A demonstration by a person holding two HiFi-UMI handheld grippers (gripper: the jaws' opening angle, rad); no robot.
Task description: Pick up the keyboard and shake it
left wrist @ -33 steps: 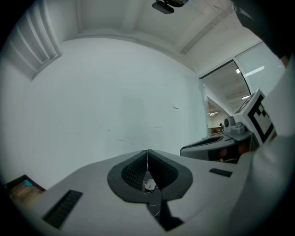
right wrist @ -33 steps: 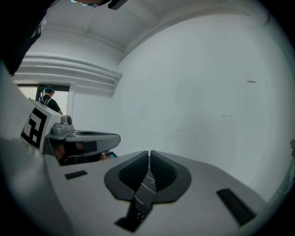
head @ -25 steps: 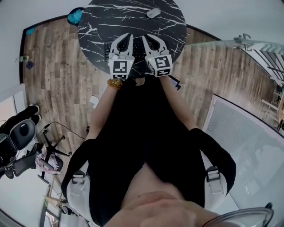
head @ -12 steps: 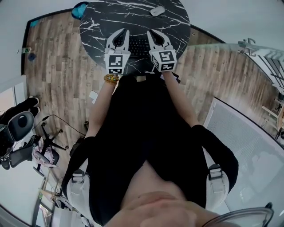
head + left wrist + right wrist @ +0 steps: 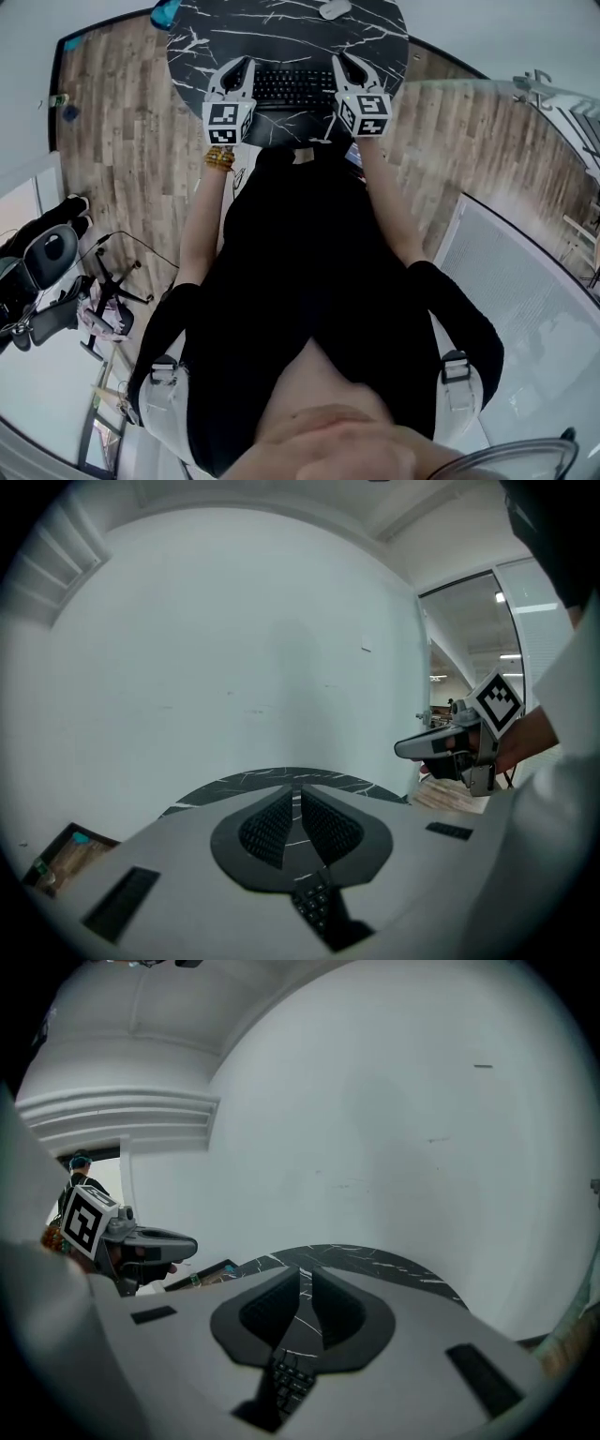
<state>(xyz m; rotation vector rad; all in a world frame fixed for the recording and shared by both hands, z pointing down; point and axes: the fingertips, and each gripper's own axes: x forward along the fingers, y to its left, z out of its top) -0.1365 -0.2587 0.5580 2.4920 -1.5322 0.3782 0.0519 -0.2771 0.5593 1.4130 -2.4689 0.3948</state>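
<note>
A black keyboard lies near the front edge of the round black marble table. My left gripper is at the keyboard's left end and my right gripper at its right end, both pointing away from the person. Both are shut with nothing between the jaws. In the left gripper view the jaws nearly meet, with keyboard keys just beneath, and the right gripper shows at the right. In the right gripper view the jaws stand the same way over the keys.
A pale mouse sits at the table's far side and a teal object at its left rim. Wood floor surrounds the table. An office chair stands at the left and a glass panel at the right.
Both grippers have spread apart and sunk toward the table. They were close together over the keyboard's middle; they now flank it, and the keyboard shows between them.
</note>
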